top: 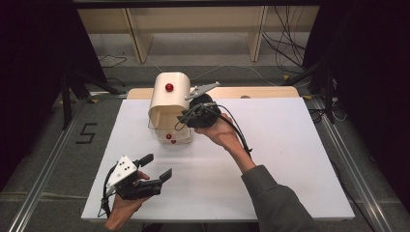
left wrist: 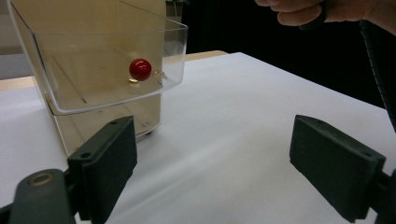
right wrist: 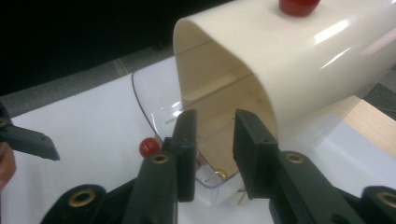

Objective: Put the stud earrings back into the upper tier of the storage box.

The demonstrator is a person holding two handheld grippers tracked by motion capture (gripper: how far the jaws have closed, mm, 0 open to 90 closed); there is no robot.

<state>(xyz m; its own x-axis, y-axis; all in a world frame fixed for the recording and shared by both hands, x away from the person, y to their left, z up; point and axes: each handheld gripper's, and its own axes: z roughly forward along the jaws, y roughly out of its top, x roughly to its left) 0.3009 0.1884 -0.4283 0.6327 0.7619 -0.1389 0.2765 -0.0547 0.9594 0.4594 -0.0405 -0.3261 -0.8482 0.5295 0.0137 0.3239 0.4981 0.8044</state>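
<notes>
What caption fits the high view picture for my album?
Right claw open at the clear drawer of a cream box; left claw waits open.

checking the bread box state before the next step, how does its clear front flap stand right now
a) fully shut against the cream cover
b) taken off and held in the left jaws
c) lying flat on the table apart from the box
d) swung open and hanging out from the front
d: the clear flap juts out from the front of the cream bread box, its red knob facing outward, while the left gripper is apart from it with its jaws wide.
</notes>
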